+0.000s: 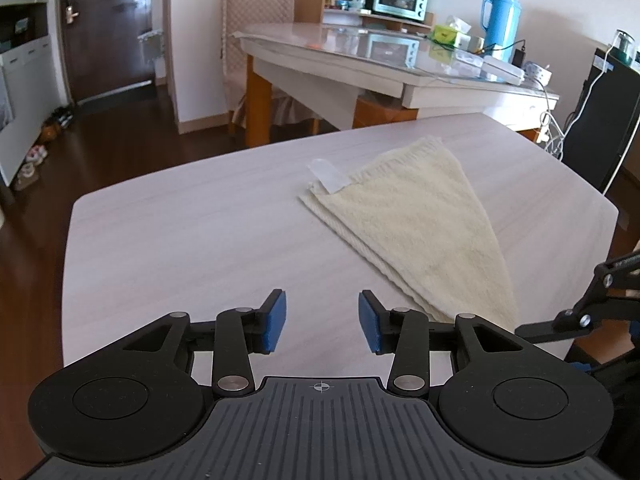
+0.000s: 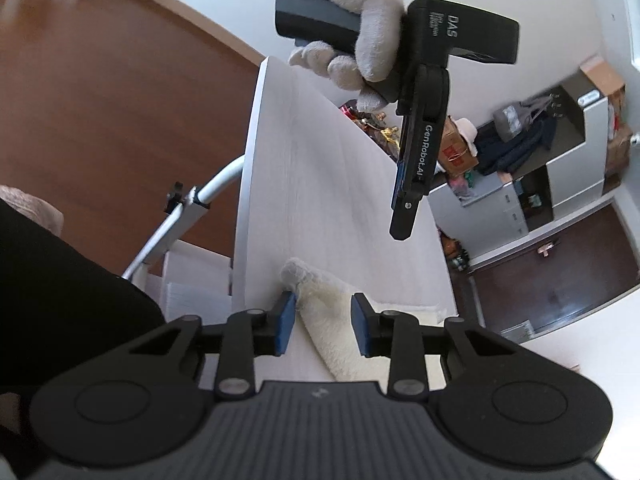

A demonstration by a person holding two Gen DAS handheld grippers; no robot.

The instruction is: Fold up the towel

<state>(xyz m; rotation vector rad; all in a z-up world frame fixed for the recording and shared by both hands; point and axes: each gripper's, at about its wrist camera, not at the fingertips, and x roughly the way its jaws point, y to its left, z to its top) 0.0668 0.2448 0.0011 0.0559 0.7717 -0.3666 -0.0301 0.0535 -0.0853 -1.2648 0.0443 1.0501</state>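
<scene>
**foldnoob:** So the cream towel (image 1: pixel 416 224) is lying on the pale wood-grain table (image 1: pixel 192 232), already folded into a layered triangle with a clear tag (image 1: pixel 327 174) sticking out at the far corner. Left gripper (image 1: pixel 322 322) is hanging above bare tabletop just beside the towel's near point, blue pads (image 1: pixel 276 322) spread wide, nothing in them. How do I take the next fold cleanly?

**terry_cloth:** From the right wrist view, your right gripper (image 2: pixel 323 330) is down at the towel's (image 2: pixel 344 344) near corner (image 2: pixel 294 274), pads apart on either side of the cloth but not pinching anything yet. Looks to me like you're lining up a grab. I'd get every layer of that corner between the pads before closing; the stacked edges look easy to split, and catching only the top ply would peel the fold open.

**foldnoob:** And the left one?

**terry_cloth:** It's raised off to the side, gloved hand (image 2: pixel 360 20) on the handle. I'd bring it down to pin or grab the opposite edge so the towel doesn't slide on that smooth top.
</scene>
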